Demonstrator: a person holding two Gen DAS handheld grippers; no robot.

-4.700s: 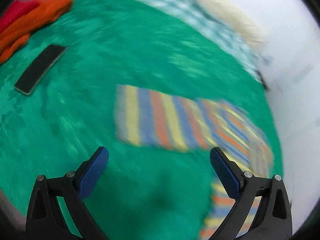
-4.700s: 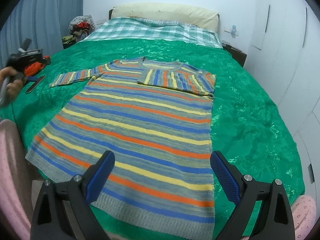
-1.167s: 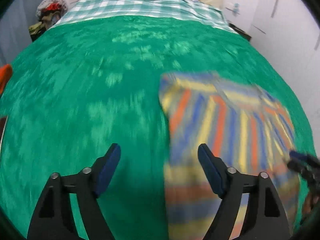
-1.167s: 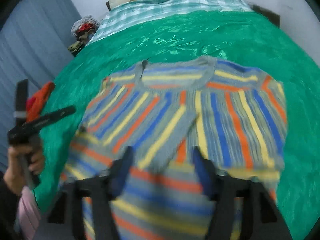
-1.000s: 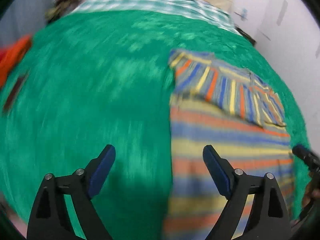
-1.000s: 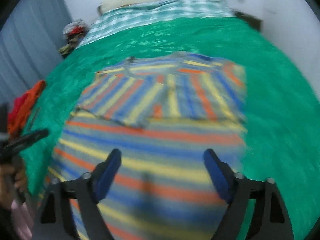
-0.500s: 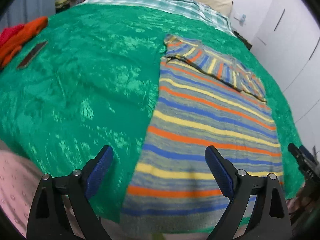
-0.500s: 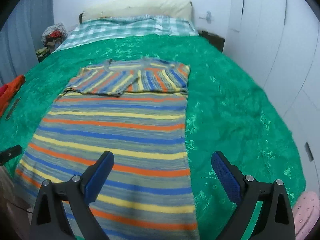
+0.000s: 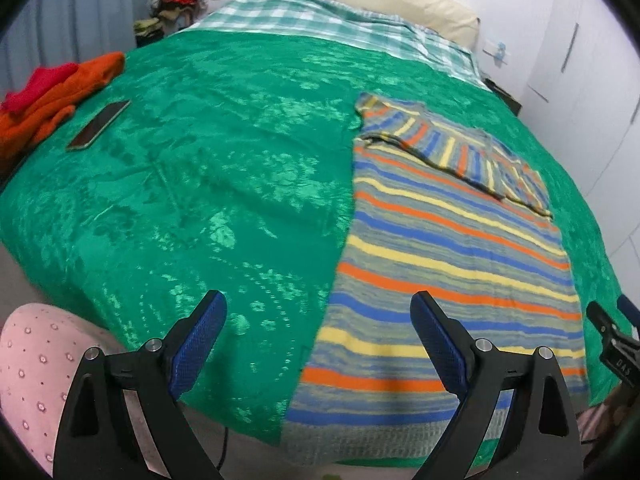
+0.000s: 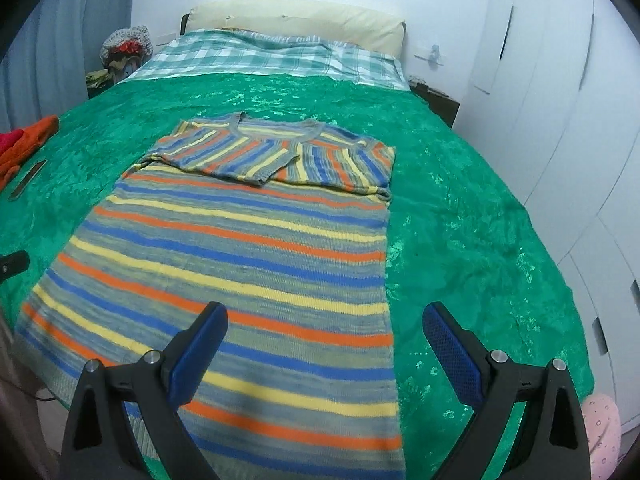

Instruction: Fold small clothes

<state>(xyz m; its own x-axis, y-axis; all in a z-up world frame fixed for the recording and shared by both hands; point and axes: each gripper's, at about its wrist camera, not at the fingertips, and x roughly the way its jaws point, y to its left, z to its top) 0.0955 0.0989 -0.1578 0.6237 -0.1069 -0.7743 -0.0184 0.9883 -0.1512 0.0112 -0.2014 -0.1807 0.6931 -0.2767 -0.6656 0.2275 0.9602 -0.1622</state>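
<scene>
A striped knit sweater (image 10: 248, 240) in blue, orange, yellow and grey lies flat on the green bedspread (image 10: 460, 208), hem toward me, both sleeves folded across the chest. In the left wrist view the sweater (image 9: 452, 248) stretches along the right half of the bed. My left gripper (image 9: 316, 332) hangs open over the bed's near edge, at the sweater's left hem corner, holding nothing. My right gripper (image 10: 324, 344) is open above the hem's right part, empty too. The tip of the right gripper (image 9: 608, 332) shows at the far right of the left wrist view.
An orange and red garment pile (image 9: 52, 96) and a dark phone (image 9: 98, 124) lie on the bed's left side. A checked blanket (image 10: 272, 56) and a pillow (image 10: 296, 20) are at the head. White wardrobe doors (image 10: 560, 80) stand to the right. A pink dotted sleeve (image 9: 36, 368) shows at lower left.
Both sleeves have been folded onto the chest and let go. Both grippers have drawn back from the collar end to the hem side and now hover there open.
</scene>
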